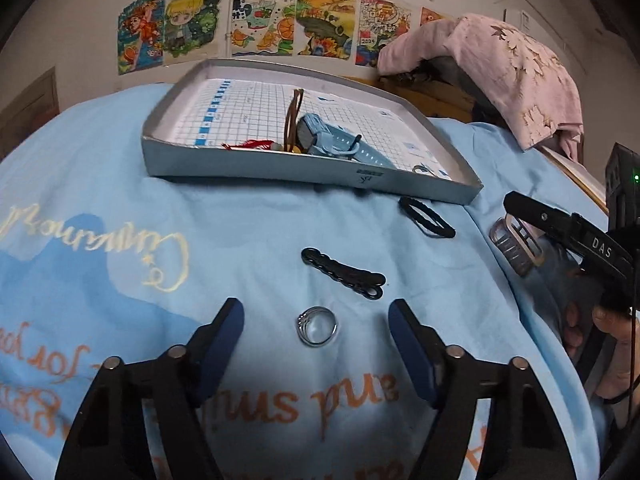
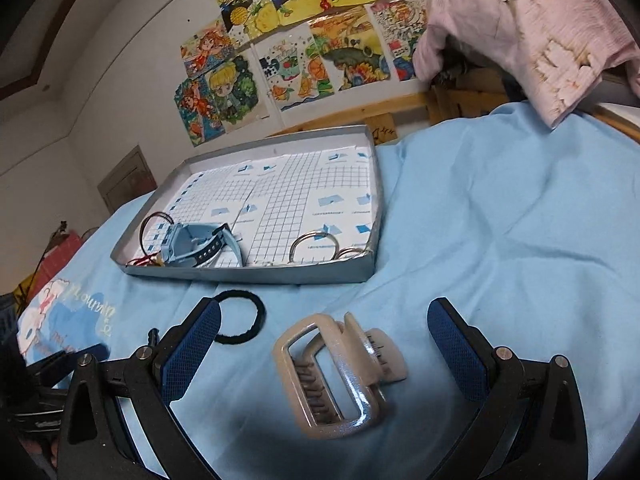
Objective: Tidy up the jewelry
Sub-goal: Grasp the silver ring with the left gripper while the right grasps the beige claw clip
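A silver ring (image 1: 318, 327) lies on the light blue sheet between the blue pads of my left gripper (image 1: 316, 318), which is open and does not touch it. Beyond it are a black hair clip (image 1: 344, 274) and a black hair tie (image 1: 426, 216). My right gripper (image 2: 324, 308) is open on either side of a beige claw clip (image 2: 340, 372), its pads apart from it. The grey tray (image 1: 280, 168) (image 2: 256, 274) holds a blue watch (image 1: 332, 140) (image 2: 200, 244), brown loops (image 1: 294, 116), a red tassel (image 1: 256, 145) and metal rings (image 2: 314, 244).
A pink cloth (image 1: 500, 68) (image 2: 540, 32) hangs over a wooden frame (image 2: 360, 114) at the back right. Drawings (image 1: 260, 20) cover the wall behind the tray. The tray's right half (image 2: 320, 188) shows bare grid paper. A hand (image 1: 616, 336) holds the right gripper's handle.
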{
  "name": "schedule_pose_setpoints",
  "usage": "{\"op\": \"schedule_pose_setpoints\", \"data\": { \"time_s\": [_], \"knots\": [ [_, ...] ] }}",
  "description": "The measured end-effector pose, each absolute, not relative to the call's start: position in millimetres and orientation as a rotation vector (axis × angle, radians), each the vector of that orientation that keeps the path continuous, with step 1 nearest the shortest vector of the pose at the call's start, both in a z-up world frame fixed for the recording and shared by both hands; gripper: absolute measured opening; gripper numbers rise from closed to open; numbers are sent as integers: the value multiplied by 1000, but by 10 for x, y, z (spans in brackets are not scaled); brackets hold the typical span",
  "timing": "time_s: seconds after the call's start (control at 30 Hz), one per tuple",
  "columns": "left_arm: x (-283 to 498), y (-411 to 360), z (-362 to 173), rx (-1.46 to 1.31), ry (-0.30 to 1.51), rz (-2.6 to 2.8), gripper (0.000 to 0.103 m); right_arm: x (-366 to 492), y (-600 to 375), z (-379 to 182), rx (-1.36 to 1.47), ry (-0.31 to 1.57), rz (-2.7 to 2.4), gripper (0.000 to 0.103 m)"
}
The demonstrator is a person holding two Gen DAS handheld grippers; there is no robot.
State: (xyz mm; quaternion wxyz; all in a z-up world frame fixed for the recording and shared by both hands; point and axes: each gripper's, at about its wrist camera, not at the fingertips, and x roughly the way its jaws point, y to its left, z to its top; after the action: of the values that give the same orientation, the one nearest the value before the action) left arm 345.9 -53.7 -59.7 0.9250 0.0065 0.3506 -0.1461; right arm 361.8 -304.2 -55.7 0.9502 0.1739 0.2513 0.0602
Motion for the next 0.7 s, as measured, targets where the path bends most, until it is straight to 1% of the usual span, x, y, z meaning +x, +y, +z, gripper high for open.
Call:
{"op": "schedule_pose_setpoints", "data": {
  "time_s": [0.07,0.13,0.27,0.37,0.43,0.57,0.7],
  "knots": [
    [3455,-498,-647,-10,714,-307,65,3633,-2995,-576,342,521,152,102],
    [3453,-453,-707,-38,710,-307,59,3628,-2944,-596,336,525,178,101],
    [3441,-457,-763,-47,708,-316,55,3704,-2855,-674,326,585,220,101],
    [3428,-486,-761,-39,705,-338,46,3726,-2789,-732,323,608,248,101],
    [3419,-522,-770,-27,708,-349,40,3717,-2764,-753,323,609,270,98],
    [3405,-510,-780,-34,707,-360,39,3689,-2738,-778,327,622,303,97],
    [3428,-448,-796,-68,714,-362,34,3611,-2726,-788,348,635,325,97]
  ]
}}
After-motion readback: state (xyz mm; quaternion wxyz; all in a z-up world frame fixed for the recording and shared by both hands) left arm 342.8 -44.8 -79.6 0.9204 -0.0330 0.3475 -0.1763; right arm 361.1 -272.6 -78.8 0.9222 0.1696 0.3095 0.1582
